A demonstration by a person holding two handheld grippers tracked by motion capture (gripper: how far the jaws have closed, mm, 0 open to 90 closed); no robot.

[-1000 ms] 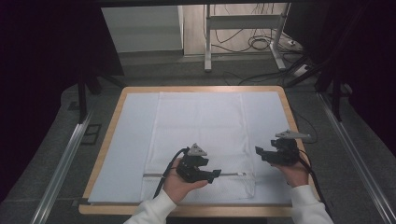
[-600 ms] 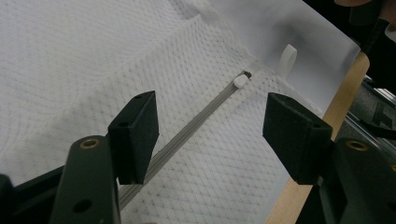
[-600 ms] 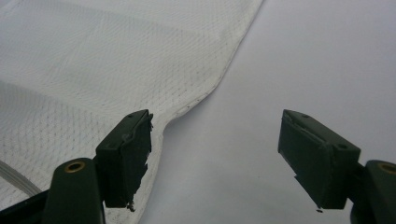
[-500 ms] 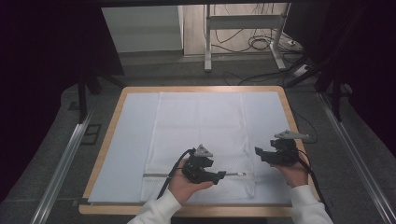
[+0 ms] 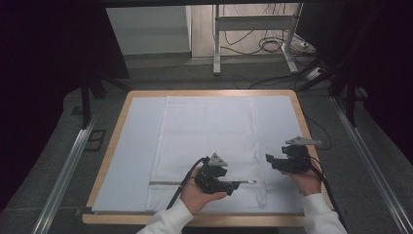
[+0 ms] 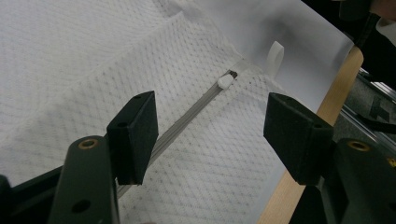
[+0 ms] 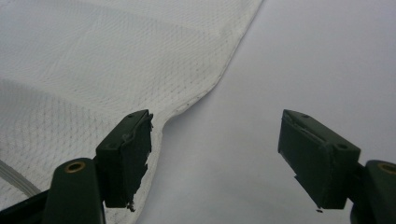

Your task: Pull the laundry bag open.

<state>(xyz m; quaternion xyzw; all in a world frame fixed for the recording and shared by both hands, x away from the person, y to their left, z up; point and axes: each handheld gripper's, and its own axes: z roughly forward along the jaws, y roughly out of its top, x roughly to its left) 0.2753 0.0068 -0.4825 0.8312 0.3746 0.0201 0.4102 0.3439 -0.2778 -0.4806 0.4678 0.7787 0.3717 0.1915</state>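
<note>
A white mesh bag (image 5: 209,136) lies flat on the white-covered table (image 5: 139,146). Its grey zipper (image 5: 168,183) runs across the bag near the front edge. My left gripper (image 5: 235,185) lies low over that zipper and points right, jaws open. In the left gripper view the gripper (image 6: 211,109) straddles the zipper (image 6: 187,119); the white slider (image 6: 225,81) sits ahead of the jaws, and a white loop (image 6: 275,53) lies beyond it. My right gripper (image 5: 269,160) hovers at the bag's right edge, open, with nothing in it (image 7: 217,130). The bag's hem (image 7: 205,88) passes by its left jaw.
The table has a wooden rim (image 5: 122,114); its near edge (image 6: 336,93) is close beyond the zipper's end. Metal rails (image 5: 63,170) flank the table. A metal stand and cables (image 5: 263,46) are on the floor behind.
My left gripper has slid a little to the right along the zipper. The right gripper and the bag stay as they were.
</note>
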